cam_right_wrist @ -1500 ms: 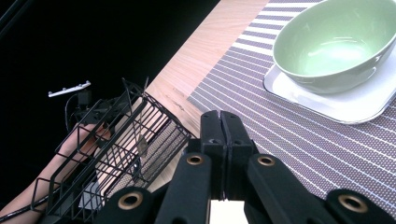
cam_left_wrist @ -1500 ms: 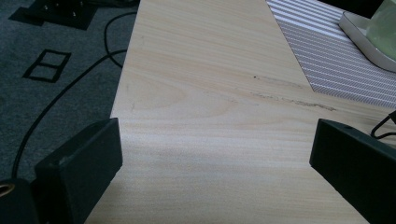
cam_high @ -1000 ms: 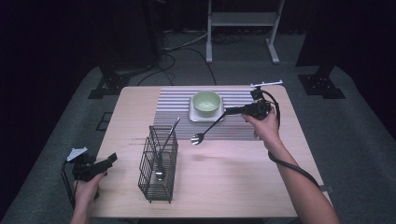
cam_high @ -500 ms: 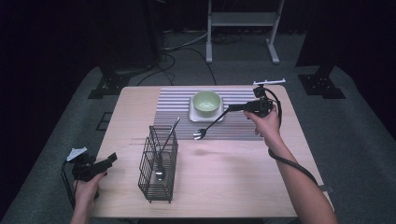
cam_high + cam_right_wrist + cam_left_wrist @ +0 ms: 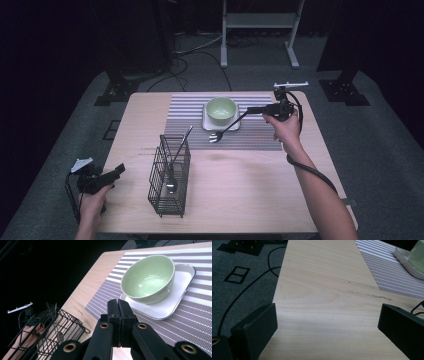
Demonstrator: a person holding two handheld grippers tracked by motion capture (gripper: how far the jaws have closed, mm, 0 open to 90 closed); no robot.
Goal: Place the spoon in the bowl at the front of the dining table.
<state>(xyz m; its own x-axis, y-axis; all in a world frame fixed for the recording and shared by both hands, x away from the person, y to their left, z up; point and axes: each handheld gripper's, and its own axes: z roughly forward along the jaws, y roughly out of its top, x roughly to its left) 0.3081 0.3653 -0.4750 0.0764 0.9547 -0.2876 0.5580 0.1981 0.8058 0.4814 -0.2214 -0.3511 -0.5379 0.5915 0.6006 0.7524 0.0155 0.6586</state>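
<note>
Right gripper [image 5: 252, 110] had its jaws clamped on a fork's [image 5: 226, 128] handle; the tines hung over the striped mat [image 5: 260, 137] toward the table's far edge, just beside the plate [image 5: 206, 121] under the green bowl [image 5: 221, 109]. Left gripper [image 5: 116, 172] was open and empty at the near left corner. Risk: the long fork pivoting in the narrow grip and clipping the bowl or the wire basket [image 5: 170, 175].

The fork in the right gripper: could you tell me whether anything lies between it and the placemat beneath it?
Nothing visible does. The right gripper holds the fork by its handle, head slanting down over bare placemat just in front of the plate with the green bowl.
</note>
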